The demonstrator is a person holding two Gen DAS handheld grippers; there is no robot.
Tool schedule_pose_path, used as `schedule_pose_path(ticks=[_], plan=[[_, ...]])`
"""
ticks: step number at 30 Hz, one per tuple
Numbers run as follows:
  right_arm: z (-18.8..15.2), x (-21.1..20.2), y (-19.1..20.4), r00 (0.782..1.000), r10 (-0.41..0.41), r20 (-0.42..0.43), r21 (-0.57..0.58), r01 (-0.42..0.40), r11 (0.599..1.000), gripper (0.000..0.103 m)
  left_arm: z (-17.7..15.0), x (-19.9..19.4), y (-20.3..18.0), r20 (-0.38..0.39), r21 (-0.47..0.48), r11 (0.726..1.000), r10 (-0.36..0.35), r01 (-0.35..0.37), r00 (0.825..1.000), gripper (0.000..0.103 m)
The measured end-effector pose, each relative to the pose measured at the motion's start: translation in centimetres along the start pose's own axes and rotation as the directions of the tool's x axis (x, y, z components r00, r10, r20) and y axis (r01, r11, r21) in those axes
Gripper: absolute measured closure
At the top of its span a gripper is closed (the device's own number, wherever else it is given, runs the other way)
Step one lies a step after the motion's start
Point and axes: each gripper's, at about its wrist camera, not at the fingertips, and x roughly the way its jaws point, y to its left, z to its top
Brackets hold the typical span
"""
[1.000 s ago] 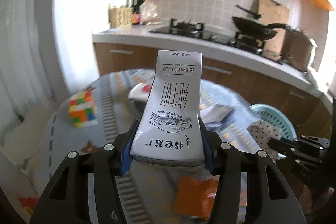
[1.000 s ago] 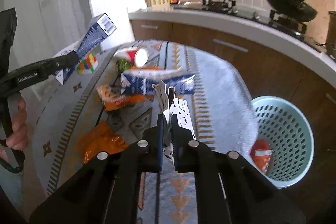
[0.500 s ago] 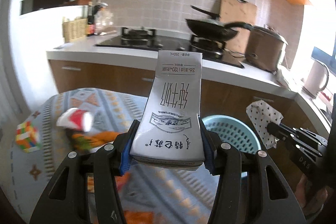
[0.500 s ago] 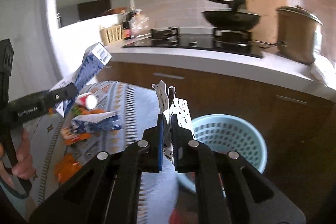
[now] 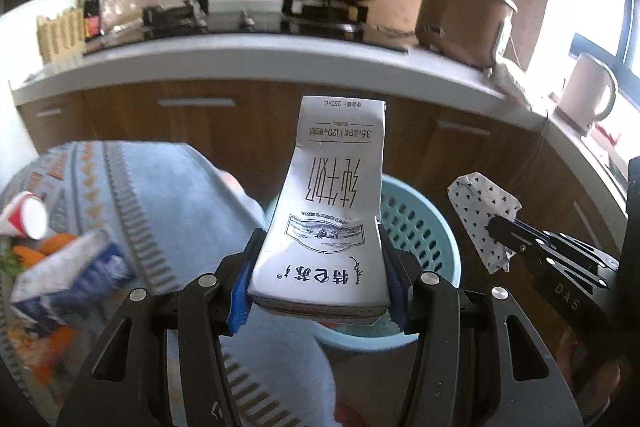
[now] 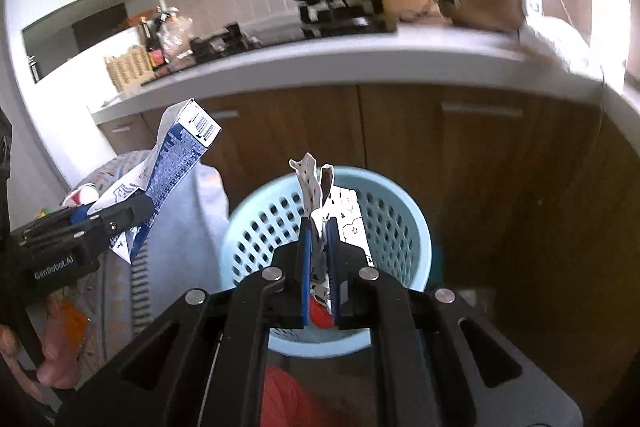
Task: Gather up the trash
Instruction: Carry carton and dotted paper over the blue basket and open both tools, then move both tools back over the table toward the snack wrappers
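Disposal step: your left gripper point(image 5: 320, 283) grips the milk carton point(image 5: 328, 219), your right gripper point(image 6: 320, 259) pinches the spotted wrapper point(image 6: 320, 203); next, centre both over the basket point(image 6: 256, 227) and release.

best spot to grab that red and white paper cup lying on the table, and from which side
Take the paper cup across its side wall, near the middle, coming down from above. It lies on its side on the patterned tablecloth with the open mouth turned toward the camera, so the round wall is the part that is free. Pinch lightly; thin paper would probably crush.
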Motion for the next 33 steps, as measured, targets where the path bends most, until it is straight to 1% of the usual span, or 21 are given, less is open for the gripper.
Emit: schedule_pose_path(ticks=[3, 7, 11, 12, 13, 15, 18, 20, 22, 23, 25, 33], plan=[[-0.7, 1.4, -1.2, 0.999, 0.016, -0.043, 0.040, -0.014, 0.999, 0.097, -0.7, 2.0, -0.5, -0.045, 0.003, 1.000, -0.015, 0.015, 0.999, 0.052], [-1.8, 3.3, -2.3, 0.995, 0.012, -0.101, 0.067, -0.005, 0.998, 0.097, -1.6, 4.1, -1.0, -0.095, 0.011, 1.000, -0.015, 0.016, 0.995, 0.052], [-2.3, 4.5, -3.0, 0.991, 0.009, -0.132, 0.091, 0.003, 0.996, 0.097, -2.2, 5.4, -1.3, -0.131, 0.020, 1.000, -0.015, 0.018, 0.991, 0.051], [-2.5, 4.8, -3.2, 0.990, 0.012, -0.142, 0.096, 0.001, 0.995, 0.097, -2.3, 5.6, -1.4, -0.134, 0.023, 1.000, -0.015, 0.018, 0.991, 0.047], [-2.5, 5.0, -3.3, 0.989, 0.015, -0.148, 0.100, 0.000, 0.995, 0.097, -2.3, 5.7, -1.4, -0.136, 0.026, 1.000, -0.012, 0.015, 0.991, 0.039], [-2.6, 5.5, -3.6, 0.986, 0.018, -0.164, 0.113, 0.001, 0.994, 0.096, -2.4, 5.7, -1.4, -0.129, 0.029, 1.000, 0.003, 0.001, 0.992, 0.034], [-2.7, 5.7, -3.8, 0.985, 0.022, -0.171, 0.127, 0.000, 0.992, 0.091, -2.4, 5.4, -1.2, -0.127, 0.023, 1.000, -0.005, 0.008, 0.992, 0.033], [-2.7, 5.7, -3.8, 0.986, 0.021, -0.167, 0.127, 0.000, 0.992, 0.083, -2.4, 5.1, -1.0, -0.119, 0.018, 1.000, -0.006, 0.008, 0.993, 0.033], [-2.6, 5.3, -3.6, 0.989, 0.015, -0.149, 0.121, 0.003, 0.993, 0.072, -2.3, 4.9, -0.7, -0.113, 0.012, 1.000, -0.005, 0.007, 0.994, 0.032], [-2.4, 5.2, -3.5, 0.990, 0.015, -0.144, 0.118, 0.002, 0.993, 0.070, -2.3, 4.7, -0.5, -0.109, 0.007, 1.000, -0.007, 0.008, 0.994, 0.032], [-2.3, 4.8, -3.1, 0.991, 0.016, -0.131, 0.109, -0.002, 0.994, 0.063, -2.3, 4.3, -0.2, -0.101, -0.003, 1.000, -0.009, 0.008, 0.995, 0.032], [-1.6, 3.5, -0.7, 0.994, 0.047, -0.094, 0.065, -0.041, 0.997, 0.062, -2.0, 2.0, 1.2, -0.054, -0.039, 0.999, 0.001, -0.003, 0.999, 0.032]])
